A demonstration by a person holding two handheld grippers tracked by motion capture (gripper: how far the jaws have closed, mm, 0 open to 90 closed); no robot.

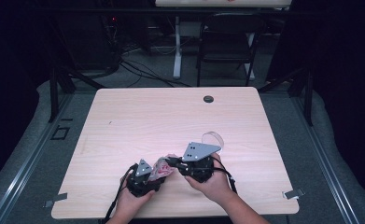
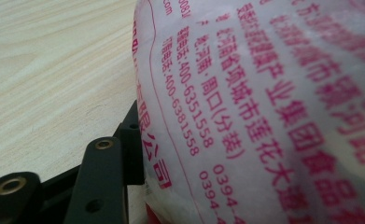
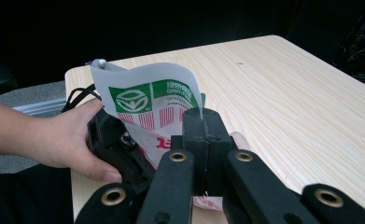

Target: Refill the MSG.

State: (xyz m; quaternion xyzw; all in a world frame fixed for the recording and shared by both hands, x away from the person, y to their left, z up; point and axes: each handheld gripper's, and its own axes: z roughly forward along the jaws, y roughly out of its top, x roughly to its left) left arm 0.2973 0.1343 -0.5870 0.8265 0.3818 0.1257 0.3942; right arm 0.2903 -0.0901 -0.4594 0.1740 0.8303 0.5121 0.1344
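We hold a thin plastic bag just above the near edge of the table, between the two grippers. The right gripper has its jaws pressed together on the bag's edge. The left gripper stands half wide with the bag against one jaw; we cannot tell whether it pinches. The bag looks light, limp and slick, so we judge it best taken by a flat edge, not the belly.

Near the bench's front edge, the packet sits between the two claws: the left claw at its left, the right claw at its right. A chair stands behind the bench.
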